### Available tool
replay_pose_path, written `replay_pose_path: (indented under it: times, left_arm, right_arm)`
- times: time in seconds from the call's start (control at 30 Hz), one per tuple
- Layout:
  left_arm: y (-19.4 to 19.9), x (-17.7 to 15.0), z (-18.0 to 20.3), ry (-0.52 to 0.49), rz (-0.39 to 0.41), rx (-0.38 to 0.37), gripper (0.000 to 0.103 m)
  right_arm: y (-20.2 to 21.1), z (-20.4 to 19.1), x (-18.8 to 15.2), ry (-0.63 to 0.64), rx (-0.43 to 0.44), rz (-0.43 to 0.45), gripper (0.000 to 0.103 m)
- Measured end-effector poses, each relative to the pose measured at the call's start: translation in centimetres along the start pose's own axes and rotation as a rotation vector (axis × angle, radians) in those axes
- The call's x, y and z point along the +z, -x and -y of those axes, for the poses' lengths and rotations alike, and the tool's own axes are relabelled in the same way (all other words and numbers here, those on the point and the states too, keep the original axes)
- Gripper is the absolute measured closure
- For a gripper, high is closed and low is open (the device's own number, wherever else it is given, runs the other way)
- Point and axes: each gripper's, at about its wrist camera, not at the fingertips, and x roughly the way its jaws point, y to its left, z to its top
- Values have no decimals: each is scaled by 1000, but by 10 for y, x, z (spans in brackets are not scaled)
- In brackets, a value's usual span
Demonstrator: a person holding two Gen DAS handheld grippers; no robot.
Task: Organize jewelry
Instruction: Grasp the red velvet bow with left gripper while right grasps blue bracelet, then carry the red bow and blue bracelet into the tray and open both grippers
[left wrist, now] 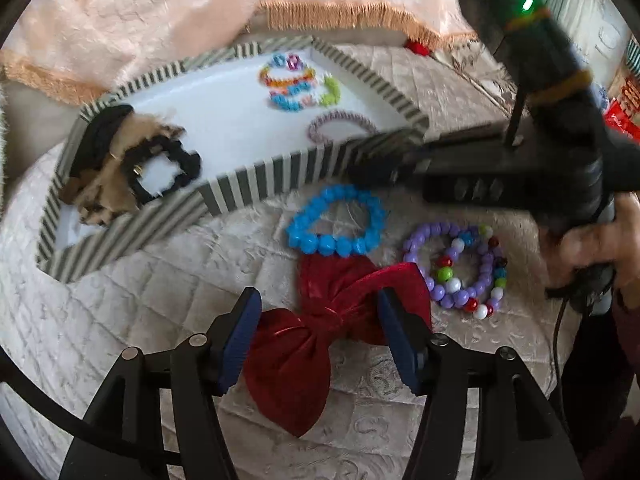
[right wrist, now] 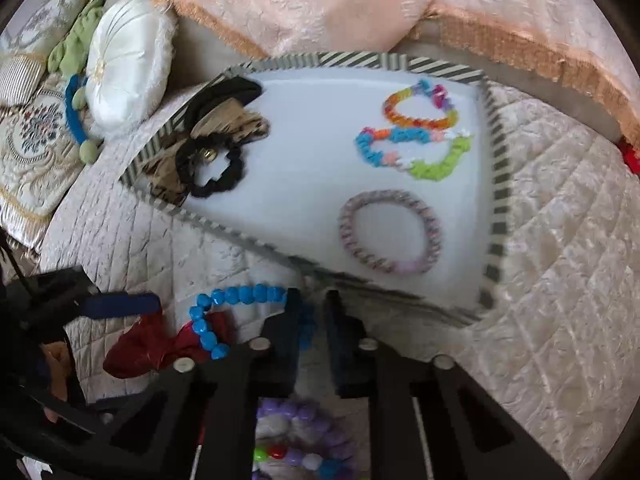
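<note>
While my left gripper (left wrist: 316, 332) stands released astride the red bow (left wrist: 336, 332), my right gripper (right wrist: 310, 332) is nearly clenched on nothing, just beyond the bow beside the blue bead bracelet (left wrist: 336, 220). Farther from the bow, the striped tray (left wrist: 256, 184) holds scrunchies (left wrist: 160, 168) and bracelets (left wrist: 298, 82).
</note>
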Motion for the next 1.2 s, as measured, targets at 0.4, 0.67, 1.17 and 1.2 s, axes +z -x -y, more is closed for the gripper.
replay_pose_path:
  times: [0.4,0.67,1.17,1.2]
  left_arm:
    - [19,-23,6,18,15,19,103]
    - [39,-34,-8,133,48,44,103]
    - [69,-7,-21,242,142,149,103]
    - [71,-4,-21,243,148,155,103]
  right_arm:
    - [9,11,-4,-74,56,-25,69]
    - [-11,-29,-11,91,-109,-22,72]
    - [90,-28,14,80,-35,152,93]
    - [93,-28,16,79,-36,160,93]
